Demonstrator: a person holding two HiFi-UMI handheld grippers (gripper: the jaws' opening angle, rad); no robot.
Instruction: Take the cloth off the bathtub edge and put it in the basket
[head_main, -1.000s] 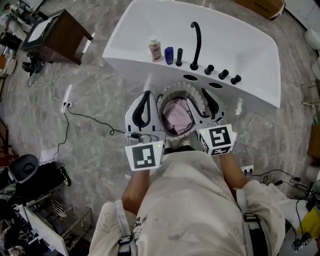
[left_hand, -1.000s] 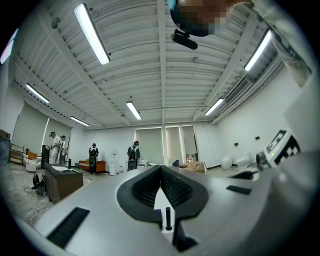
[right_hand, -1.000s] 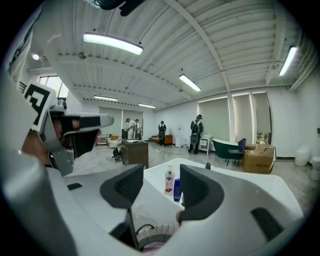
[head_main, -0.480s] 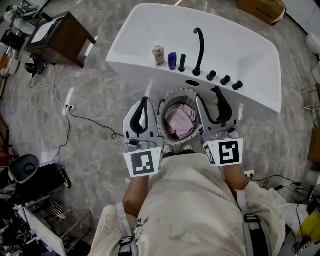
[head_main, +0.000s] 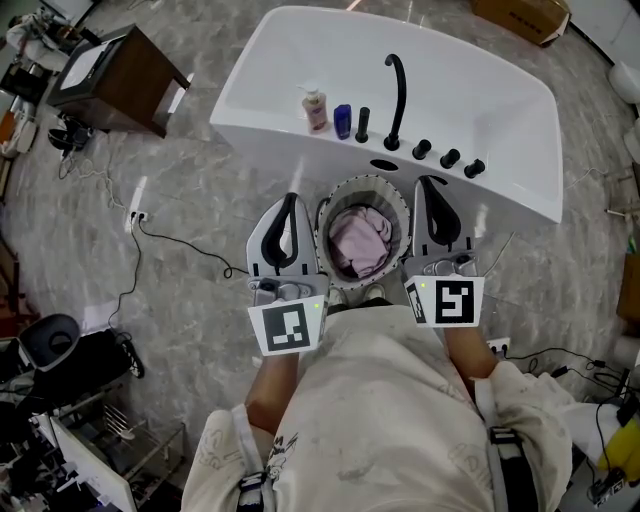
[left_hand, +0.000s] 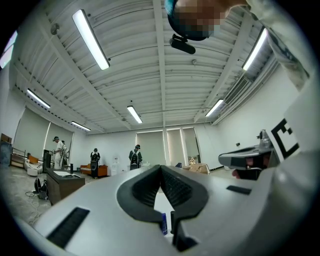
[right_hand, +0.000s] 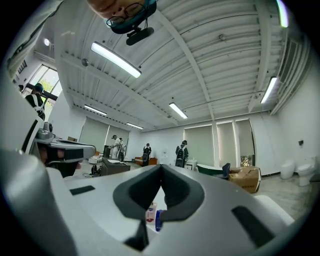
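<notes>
The pink cloth (head_main: 358, 240) lies crumpled inside the round basket (head_main: 326, 213), which stands on the floor against the white bathtub (head_main: 490, 90). My left gripper (head_main: 291, 200) hovers just left of the basket, shut with nothing in it; in the left gripper view its jaws (left_hand: 161, 167) meet at the tip. To the right of the basket is my right gripper (head_main: 428, 186), also shut and empty, its jaws (right_hand: 161, 168) touching. Both point toward the tub. No cloth shows on the tub edge.
On the tub edge stand a pink pump bottle (head_main: 316, 108), a blue bottle (head_main: 344, 120), a black faucet (head_main: 397, 92) and several black knobs (head_main: 448, 158). A wooden cabinet (head_main: 115, 68) stands far left. Cables (head_main: 170, 235) run across the floor. People stand far off.
The right gripper's jaws have gone from open to shut, empty. Both grippers drew back from over the basket rim to its sides. The cloth stays in the basket.
</notes>
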